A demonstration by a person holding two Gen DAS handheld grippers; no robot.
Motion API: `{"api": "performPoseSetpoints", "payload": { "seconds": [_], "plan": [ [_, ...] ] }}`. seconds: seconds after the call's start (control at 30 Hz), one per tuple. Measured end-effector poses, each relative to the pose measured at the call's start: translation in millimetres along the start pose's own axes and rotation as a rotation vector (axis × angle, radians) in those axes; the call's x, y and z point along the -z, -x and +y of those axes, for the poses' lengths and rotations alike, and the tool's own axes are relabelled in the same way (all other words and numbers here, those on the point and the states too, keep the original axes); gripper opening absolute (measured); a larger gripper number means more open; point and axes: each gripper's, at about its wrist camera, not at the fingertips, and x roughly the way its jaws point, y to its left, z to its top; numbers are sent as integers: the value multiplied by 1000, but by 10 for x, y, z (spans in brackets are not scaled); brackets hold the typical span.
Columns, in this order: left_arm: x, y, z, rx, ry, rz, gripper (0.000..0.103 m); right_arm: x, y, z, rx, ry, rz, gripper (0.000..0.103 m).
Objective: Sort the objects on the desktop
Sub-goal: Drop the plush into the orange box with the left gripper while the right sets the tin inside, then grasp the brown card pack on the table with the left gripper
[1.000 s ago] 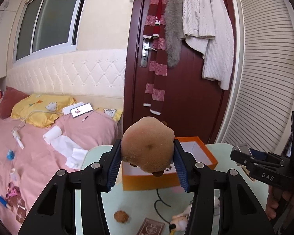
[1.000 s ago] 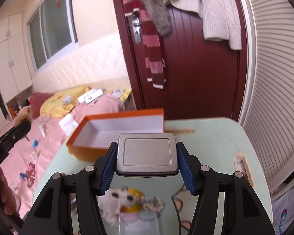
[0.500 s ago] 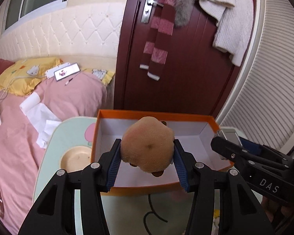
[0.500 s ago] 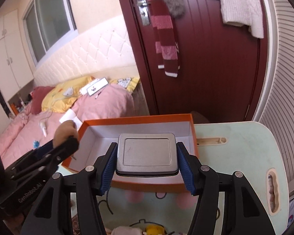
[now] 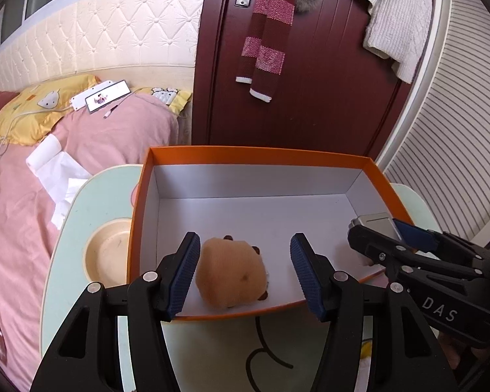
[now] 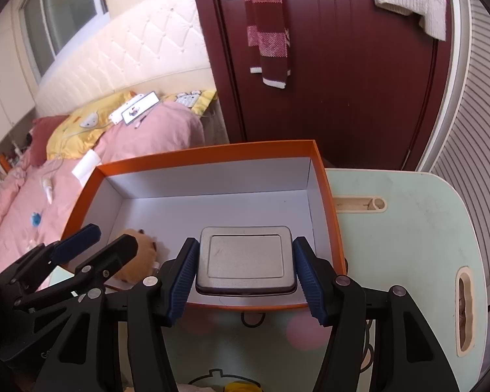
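An orange box with white inner walls stands open on the table. A round tan plush toy with small dark ears lies on its floor near the front left corner. A flat grey metal tin with rounded corners and a shut lid sits level, low inside the box at its front right.

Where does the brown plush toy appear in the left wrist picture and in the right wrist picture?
Left wrist: brown plush toy at lower centre, between the open left gripper fingers, inside the box.
Right wrist: lower left, partly behind the left gripper.
Shared landmark: orange box.
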Motion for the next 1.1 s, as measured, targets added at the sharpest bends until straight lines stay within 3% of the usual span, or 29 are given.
{"api": "performPoseSetpoints", "payload": {
  "seconds": [0.13, 0.3, 0.4, 0.5, 0.63, 0.83, 0.93, 1.03, 1.1],
  "plan": [
    [6, -11, 10, 2, 4, 7, 59, -14, 24, 5, -19, -10, -1, 60],
    [-104, 467, 0, -5, -10, -95, 59, -79, 243, -11, -81, -40, -25, 63],
    [-123, 800, 8, -12, -29, -147, 72, -100, 549, -21, -95, -45, -87, 69],
    [-45, 1052, 55, -13, -31, -176, 73, -57, 818, -16, -96, -29, -138, 70],
    [187, 1222, 117, -37, -50, -152, 72, 130, 1098, -53, -98, -26, -160, 70],
    [846, 1172, 133, -28, -82, -56, 72, 620, 1253, -218, -116, -45, -137, 72],
    [1135, 1071, 127, -53, -80, -39, 62, 1026, 1241, -306, -125, -46, -134, 72],
    [1241, 995, 81, -16, -85, -19, 62, 1379, 1233, -366, -137, -82, -125, 72],
    [1275, 940, 26, -48, -93, 5, 61, 1430, 1196, -366, -144, -92, -90, 74]
  ]
}}
